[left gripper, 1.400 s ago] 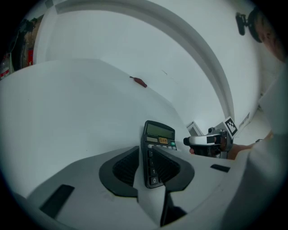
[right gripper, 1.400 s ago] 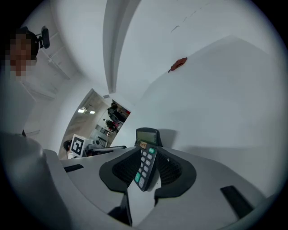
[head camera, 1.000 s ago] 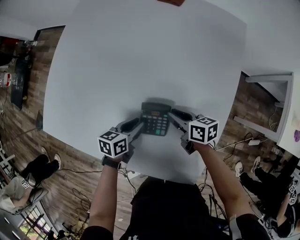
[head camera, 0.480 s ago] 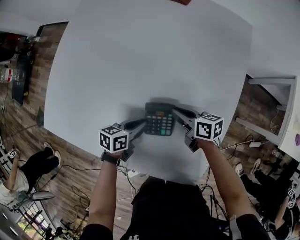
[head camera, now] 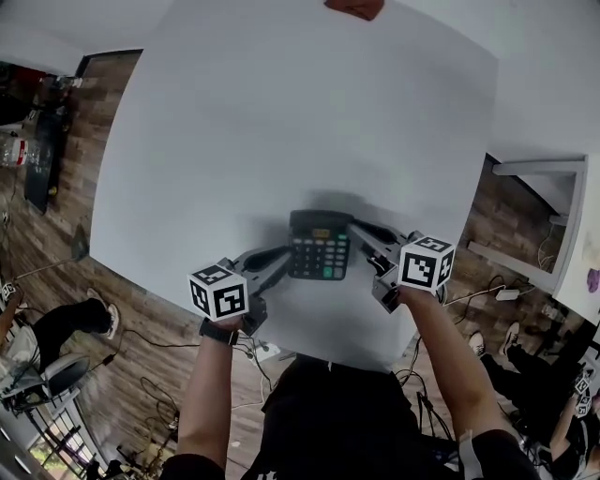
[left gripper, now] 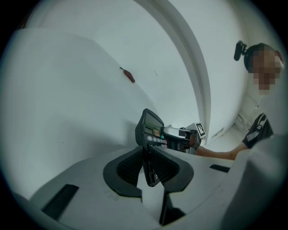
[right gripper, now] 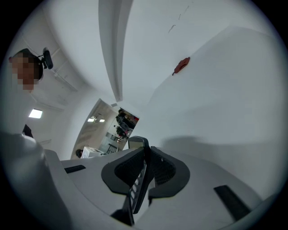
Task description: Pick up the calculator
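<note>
A dark calculator (head camera: 319, 246) with grey keys and one green key hangs just above the white table (head camera: 281, 112), casting a shadow on it. My left gripper (head camera: 281, 255) clamps its left edge, and its jaws are still closing with the calculator's edge between the pads. My right gripper (head camera: 362, 231) is shut on the right edge. In the left gripper view the calculator (left gripper: 150, 128) stands edge-on between the pads of my left gripper (left gripper: 147, 158), with the other gripper beyond it. In the right gripper view my right gripper (right gripper: 146, 162) grips the thin calculator (right gripper: 136, 191).
A small red object (head camera: 354, 7) lies at the table's far edge, also visible as a red object (left gripper: 128, 75) and a red object (right gripper: 181, 65) in the gripper views. Wooden floor, cables and seated people (head camera: 66, 328) surround the table. A white frame (head camera: 539, 169) stands to the right.
Both grippers have lifted with the calculator between them, and its shadow on the table has grown. The left gripper's jaws have narrowed onto the calculator's edge.
</note>
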The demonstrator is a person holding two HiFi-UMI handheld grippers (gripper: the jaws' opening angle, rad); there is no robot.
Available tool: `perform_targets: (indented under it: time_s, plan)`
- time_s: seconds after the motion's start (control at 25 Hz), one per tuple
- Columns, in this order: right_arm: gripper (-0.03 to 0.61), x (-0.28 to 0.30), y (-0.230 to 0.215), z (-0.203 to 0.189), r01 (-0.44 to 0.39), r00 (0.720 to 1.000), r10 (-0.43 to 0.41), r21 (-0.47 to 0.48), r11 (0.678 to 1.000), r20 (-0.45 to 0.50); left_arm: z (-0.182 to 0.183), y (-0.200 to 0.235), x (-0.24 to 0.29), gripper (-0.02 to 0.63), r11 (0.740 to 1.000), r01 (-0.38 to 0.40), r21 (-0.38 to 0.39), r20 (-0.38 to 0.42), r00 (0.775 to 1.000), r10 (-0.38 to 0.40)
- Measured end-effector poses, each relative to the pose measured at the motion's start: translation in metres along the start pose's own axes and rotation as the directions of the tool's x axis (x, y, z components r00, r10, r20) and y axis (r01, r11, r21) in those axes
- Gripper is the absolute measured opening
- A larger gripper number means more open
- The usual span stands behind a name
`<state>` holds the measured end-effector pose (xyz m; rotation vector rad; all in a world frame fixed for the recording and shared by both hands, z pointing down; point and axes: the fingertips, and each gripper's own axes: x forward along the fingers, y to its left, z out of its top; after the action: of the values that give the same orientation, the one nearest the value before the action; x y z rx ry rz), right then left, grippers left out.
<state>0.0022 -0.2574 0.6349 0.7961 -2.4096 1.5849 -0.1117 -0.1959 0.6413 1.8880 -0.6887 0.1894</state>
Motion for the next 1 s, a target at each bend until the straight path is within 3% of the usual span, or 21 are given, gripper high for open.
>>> perform_targets:
  time_s: [0.36, 1.0]
  plan:
    - [0.052, -0.049, 0.075, 0.009, -0.054, 0.997, 0.055, -0.035, 0.998, 0.051, 0.006, -0.082, -0.047, 0.058, 0.999, 0.034, -0.015, 0.135, 0.990, -0.032]
    - [0.052, -0.149, 0.205, -0.016, -0.104, 0.972, 0.139, -0.183, 0.978, 0.188, -0.032, -0.214, -0.125, 0.058, 0.988, 0.057, 0.141, 0.266, 0.959, -0.093]
